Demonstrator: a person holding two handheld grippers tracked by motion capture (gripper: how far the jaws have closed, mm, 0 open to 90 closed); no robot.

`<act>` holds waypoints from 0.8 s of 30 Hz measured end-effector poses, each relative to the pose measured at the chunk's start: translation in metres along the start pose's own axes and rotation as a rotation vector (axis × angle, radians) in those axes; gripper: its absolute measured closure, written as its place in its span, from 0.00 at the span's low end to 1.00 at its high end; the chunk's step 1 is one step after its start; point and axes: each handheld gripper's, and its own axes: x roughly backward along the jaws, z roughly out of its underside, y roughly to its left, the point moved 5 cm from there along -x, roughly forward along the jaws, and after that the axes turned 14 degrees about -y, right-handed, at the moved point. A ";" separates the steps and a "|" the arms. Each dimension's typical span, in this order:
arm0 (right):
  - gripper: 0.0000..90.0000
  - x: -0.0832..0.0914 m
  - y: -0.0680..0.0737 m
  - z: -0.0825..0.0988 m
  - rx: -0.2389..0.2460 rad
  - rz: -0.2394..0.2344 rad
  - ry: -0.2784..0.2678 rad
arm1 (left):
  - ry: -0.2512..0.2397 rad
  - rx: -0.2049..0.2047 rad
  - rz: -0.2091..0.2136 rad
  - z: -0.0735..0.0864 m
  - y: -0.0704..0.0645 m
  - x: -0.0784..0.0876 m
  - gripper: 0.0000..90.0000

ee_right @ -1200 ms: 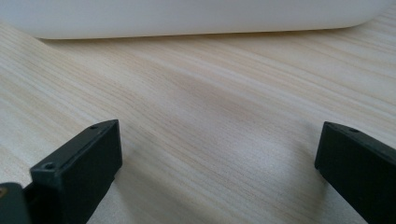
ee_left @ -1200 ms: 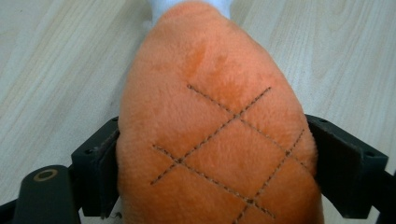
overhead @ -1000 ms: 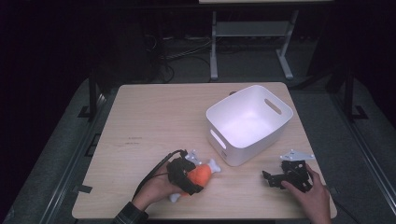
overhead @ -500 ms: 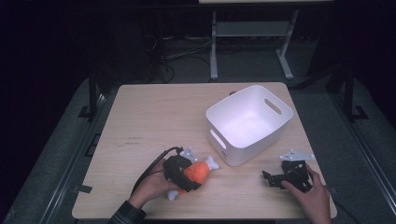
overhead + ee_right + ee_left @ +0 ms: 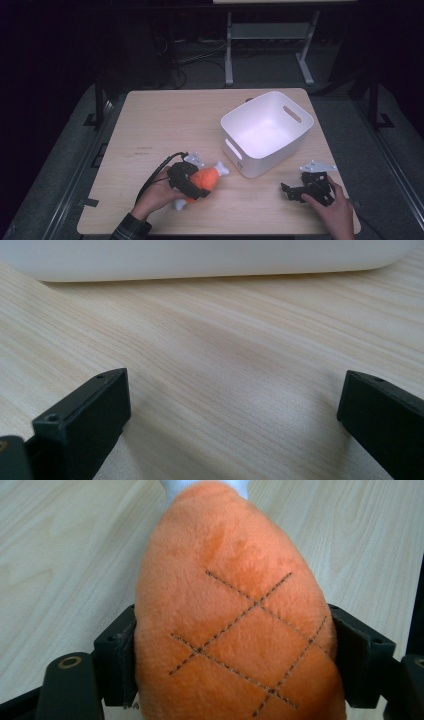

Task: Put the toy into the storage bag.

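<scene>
Gripping the toy (image 5: 235, 625), left tongs (image 5: 192, 182) should squeeze firmly before lifting to the bin (image 5: 267, 131); right tongs (image 5: 235, 425) rest open.

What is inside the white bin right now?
The white bin looks empty in the high view: bare white floor and walls. Its near wall hides a strip of floor, so that strip cannot be checked.

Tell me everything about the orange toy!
The orange toy is a fuzzy plush shaped like a drumstick, with dark stitched lines crossing on its fat body and white ends like a bone. It looks soft. It lies low over the table, its white tip toward the tub. The left gripper squeezes its orange body from both sides.
</scene>
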 end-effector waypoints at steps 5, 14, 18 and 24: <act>0.00 0.000 0.000 0.000 0.000 0.000 0.000 | -0.019 0.001 0.007 -0.002 0.002 0.005 0.24; 0.00 0.000 0.000 0.000 0.000 0.000 0.000 | -0.051 -0.007 0.003 -0.012 0.005 0.017 0.24; 0.00 0.000 0.000 0.000 0.000 0.000 0.000 | -0.073 -0.009 0.001 -0.018 0.006 0.022 0.24; 0.00 0.000 0.000 0.000 0.000 0.000 0.000 | -0.091 -0.018 -0.003 -0.026 0.010 0.029 0.24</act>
